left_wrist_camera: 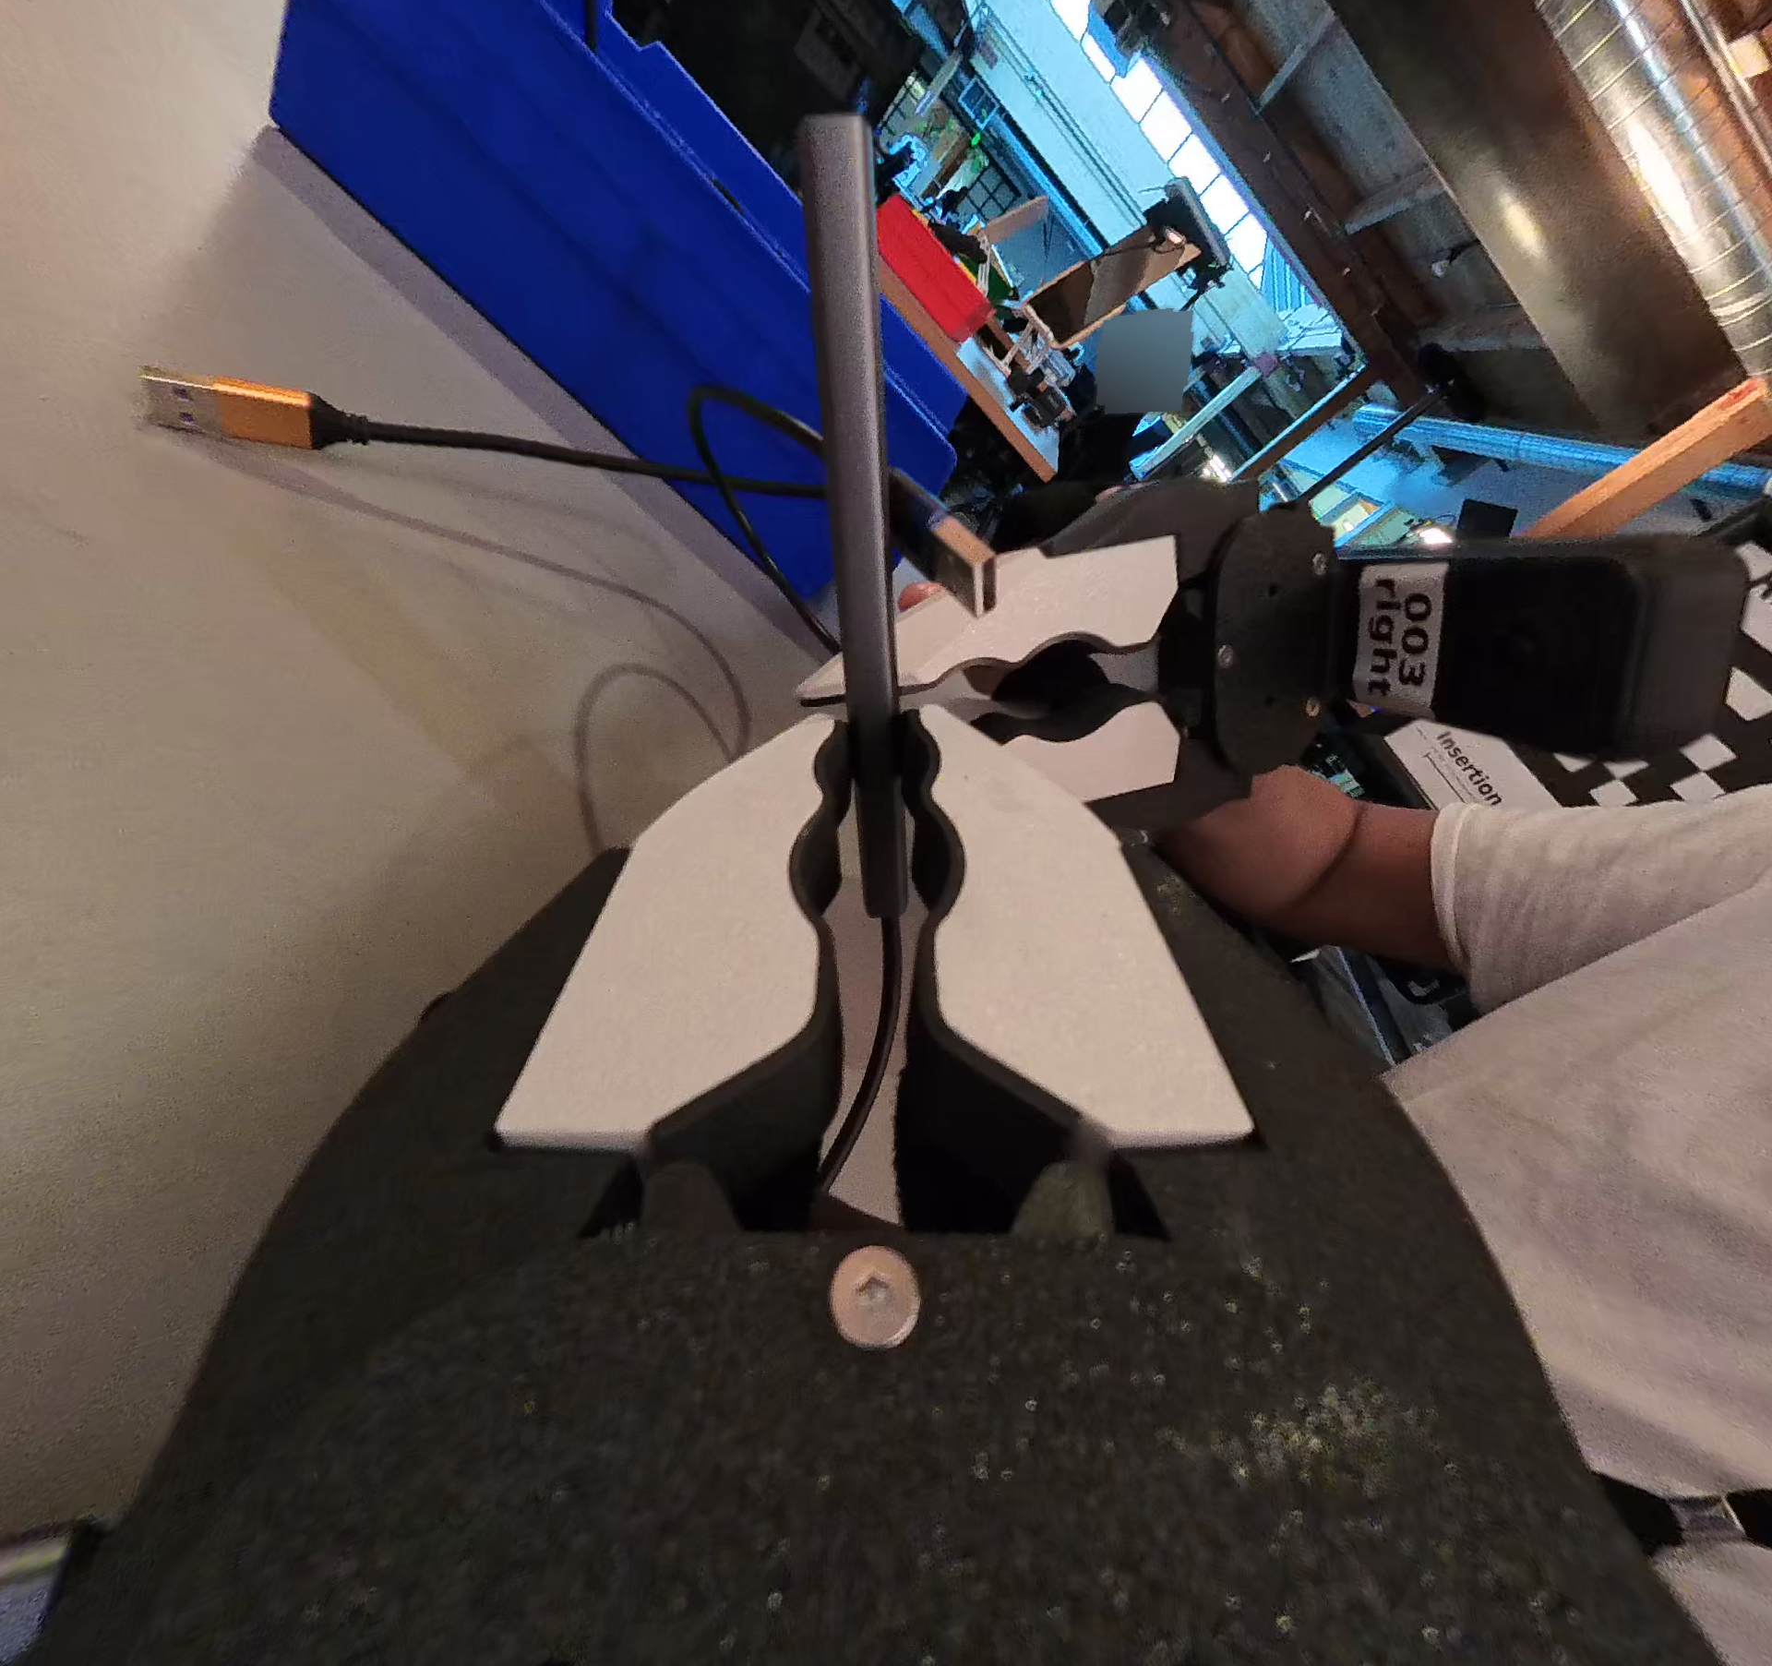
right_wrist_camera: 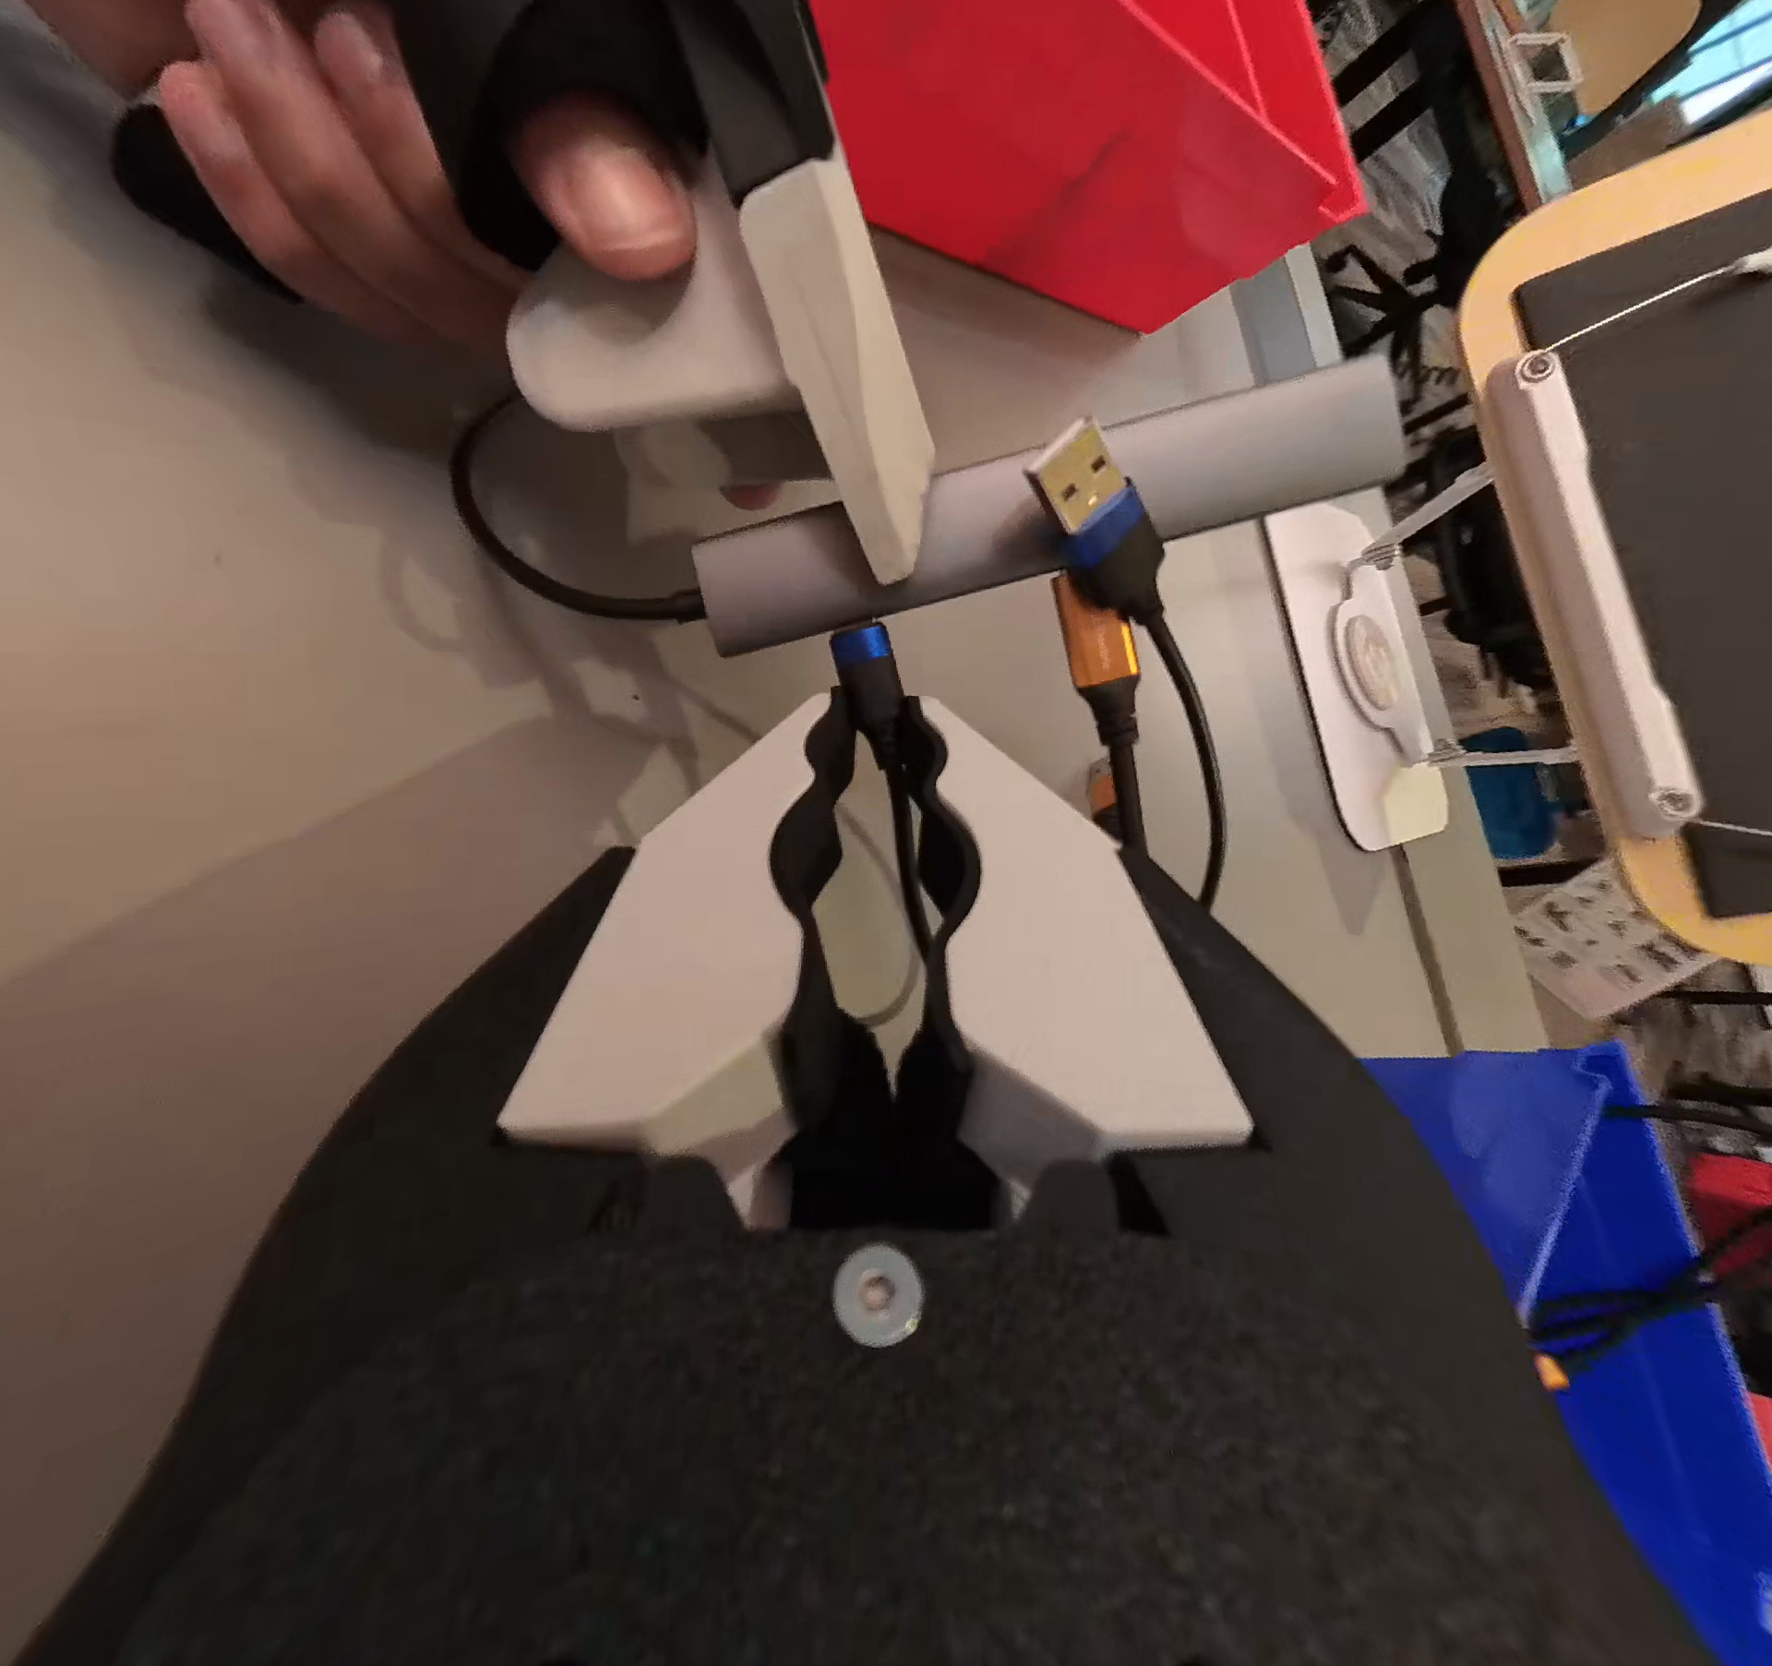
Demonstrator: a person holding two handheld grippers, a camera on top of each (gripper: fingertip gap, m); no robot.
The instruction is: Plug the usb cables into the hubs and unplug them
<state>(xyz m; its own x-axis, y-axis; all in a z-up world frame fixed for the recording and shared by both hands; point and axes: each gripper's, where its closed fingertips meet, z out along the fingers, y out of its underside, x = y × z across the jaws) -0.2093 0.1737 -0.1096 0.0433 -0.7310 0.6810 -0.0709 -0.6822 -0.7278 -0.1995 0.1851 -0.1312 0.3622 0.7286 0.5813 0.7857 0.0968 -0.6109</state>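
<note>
the right tool [left_wrist_camera: 863, 695] carries a white label with printed characters on its black body, and a white card with print lies beneath it beside a black-and-white checker pattern; no maker's mark is legible on the hub or the plugs; the tabletop [left_wrist_camera: 240, 757] is plain off-white, with a blue bin [left_wrist_camera: 575, 210] standing at its far side and a red bin [right_wrist_camera: 1055, 86] close by; behind them is a workshop with silver ducting, timber beams, benches and a wooden chair [right_wrist_camera: 1534, 297] at the table's edge.

the left tool [left_wrist_camera: 873, 757] is narrowed onto the grey hub [left_wrist_camera: 849, 431], gripping it near its cable end so the bar stands out past the fingertips, held clear of the tabletop; the right tool [right_wrist_camera: 877, 719] is pinched on a blue-collared plug [right_wrist_camera: 863, 647] whose tip meets the hub's [right_wrist_camera: 1055, 508] lower edge; whether it is fully seated cannot be told, the frame being blurred.

the left wrist view alone shows an orange-sleeved usb plug [left_wrist_camera: 230, 412] lying free on the tabletop with its black lead looping back, and a sleeved forearm [left_wrist_camera: 1342, 872] behind the right tool; the right wrist view alone shows a second orange plug [right_wrist_camera: 1093, 642] meeting the hub's underside, a loose blue-and-gold plug [right_wrist_camera: 1093, 498] across the hub's face, and a hand [right_wrist_camera: 384, 134] wearing black finger sleeves on the left tool [right_wrist_camera: 863, 469].
</note>
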